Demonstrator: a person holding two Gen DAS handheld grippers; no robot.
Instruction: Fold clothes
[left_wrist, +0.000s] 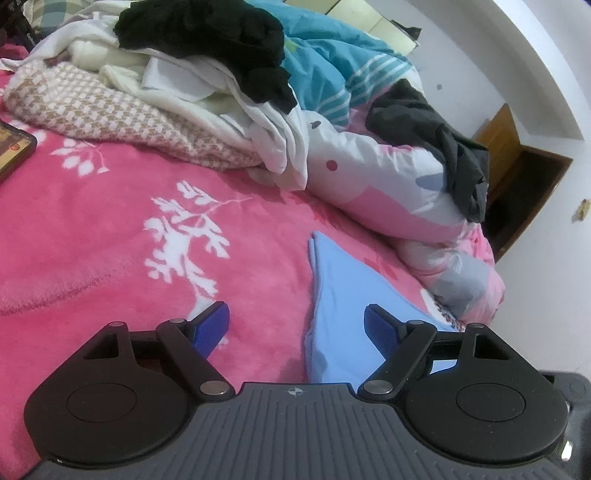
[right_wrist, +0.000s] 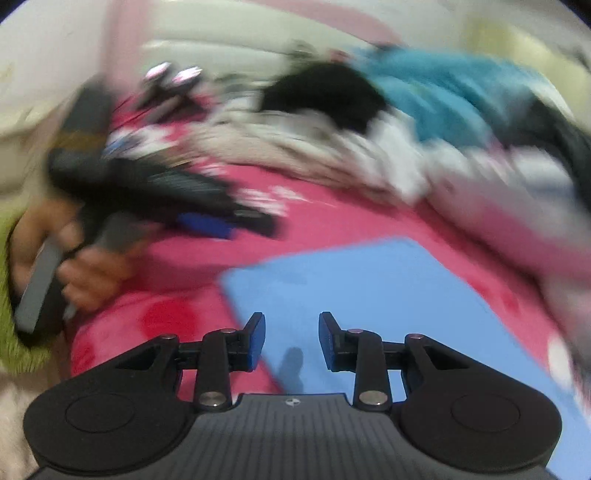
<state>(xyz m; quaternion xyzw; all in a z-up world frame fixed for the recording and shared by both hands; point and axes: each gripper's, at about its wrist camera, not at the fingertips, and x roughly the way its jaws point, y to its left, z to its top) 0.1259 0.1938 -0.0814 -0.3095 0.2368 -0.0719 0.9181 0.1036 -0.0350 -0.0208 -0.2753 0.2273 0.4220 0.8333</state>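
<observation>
While the light blue smooth-cloth garment (right_wrist: 388, 295) lies flat on the pink fleece blanket with white leaf print (left_wrist: 110, 229), neither tong holds it. Its edges look straight and doubled in both views, so at least one fold appears done; whether it is finished I cannot tell.

Left gripper (left_wrist: 295, 328): jaws spread wide, empty, low over the blanket, with the blue cloth's near corner showing between and behind the pads.

Right gripper (right_wrist: 291, 341): jaws part-spread with a clear gap, nothing pinched, hovering above the blue cloth. View badly smeared.

Left to do, by my reckoning, is plenty: a heap at the far side, with a black crumpled garment (left_wrist: 207, 40), white cloths (left_wrist: 229, 99) and a beige houndstooth knit (left_wrist: 92, 107), all unfolded.
</observation>
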